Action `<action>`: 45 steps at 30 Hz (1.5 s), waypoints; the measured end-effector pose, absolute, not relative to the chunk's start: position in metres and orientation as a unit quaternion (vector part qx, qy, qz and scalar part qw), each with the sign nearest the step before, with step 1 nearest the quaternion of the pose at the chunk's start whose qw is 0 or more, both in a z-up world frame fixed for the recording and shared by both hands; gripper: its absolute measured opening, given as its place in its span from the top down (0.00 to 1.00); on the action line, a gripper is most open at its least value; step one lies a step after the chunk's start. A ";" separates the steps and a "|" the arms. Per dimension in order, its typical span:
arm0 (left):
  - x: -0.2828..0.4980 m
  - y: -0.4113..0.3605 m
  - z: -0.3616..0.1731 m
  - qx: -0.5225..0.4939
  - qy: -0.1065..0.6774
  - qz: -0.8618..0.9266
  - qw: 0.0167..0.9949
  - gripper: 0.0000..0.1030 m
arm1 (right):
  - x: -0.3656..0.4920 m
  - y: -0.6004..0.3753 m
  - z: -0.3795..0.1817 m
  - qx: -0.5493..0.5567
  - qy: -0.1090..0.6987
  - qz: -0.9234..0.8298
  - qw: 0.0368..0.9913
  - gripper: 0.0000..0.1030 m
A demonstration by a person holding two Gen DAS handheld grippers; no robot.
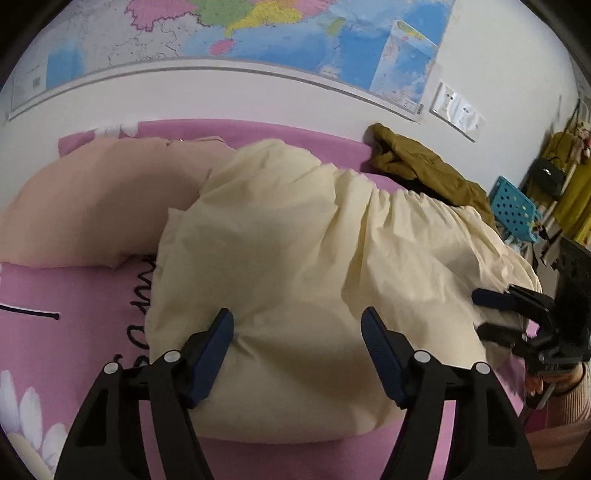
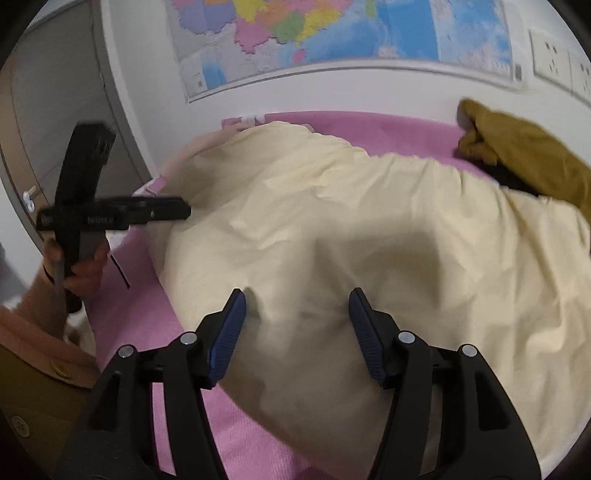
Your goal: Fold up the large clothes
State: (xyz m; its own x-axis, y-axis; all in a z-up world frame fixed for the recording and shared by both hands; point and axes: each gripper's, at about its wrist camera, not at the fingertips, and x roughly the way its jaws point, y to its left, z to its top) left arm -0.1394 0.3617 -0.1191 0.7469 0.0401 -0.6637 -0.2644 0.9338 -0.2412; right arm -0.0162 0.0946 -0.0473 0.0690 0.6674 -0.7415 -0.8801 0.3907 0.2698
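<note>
A large cream-yellow garment (image 1: pixel 306 258) lies crumpled on a pink bed sheet (image 1: pixel 74 295); it also fills the right wrist view (image 2: pixel 351 229). My left gripper (image 1: pixel 297 336) is open, its blue pads spread over the garment's near edge. My right gripper (image 2: pixel 297 314) is open too, pads over a fold of the cloth. In the left wrist view the right gripper (image 1: pixel 491 314) shows at the right, jaws apart at the garment's edge. In the right wrist view the left gripper (image 2: pixel 173 212) shows at the left, by the garment's side.
A peach-pink garment (image 1: pixel 85 206) lies at the left on the bed, partly under the cream one. An olive-mustard garment (image 1: pixel 417 162) lies at the back right near the wall. A map (image 1: pixel 258 29) hangs on the wall. A blue perforated crate (image 1: pixel 513 206) stands beyond the bed's right end.
</note>
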 end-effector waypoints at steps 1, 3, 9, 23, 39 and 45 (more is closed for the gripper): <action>-0.139 0.363 -0.120 -0.166 0.347 0.083 0.919 0.33 | -0.015 0.094 -0.045 -0.124 0.421 0.534 0.722 0.45; -0.141 0.361 -0.117 -0.164 0.345 0.085 0.920 0.32 | -0.021 0.097 -0.035 -0.145 0.406 0.527 0.733 0.43; -0.157 0.349 -0.102 -0.155 0.327 0.089 0.928 0.28 | -0.063 0.109 -0.002 -0.186 0.331 0.584 0.718 0.27; -0.176 0.324 -0.109 -0.147 0.341 0.110 0.922 0.20 | -0.114 0.147 -0.053 -0.368 0.261 0.547 0.705 0.20; -0.194 0.316 -0.115 -0.187 0.345 0.060 0.918 0.18 | -0.089 0.148 -0.041 -0.318 0.286 0.550 0.718 0.50; -0.195 0.319 -0.127 -0.228 0.357 0.036 0.905 0.18 | -0.082 0.145 -0.034 -0.281 0.303 0.557 0.721 0.53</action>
State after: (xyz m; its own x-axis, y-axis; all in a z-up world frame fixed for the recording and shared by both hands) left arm -0.1946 0.3194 -0.1272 0.7430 -0.0964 -0.6623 -0.2284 0.8936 -0.3863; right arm -0.0820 0.1446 -0.0341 0.1959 0.6326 -0.7493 -0.9727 0.2221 -0.0668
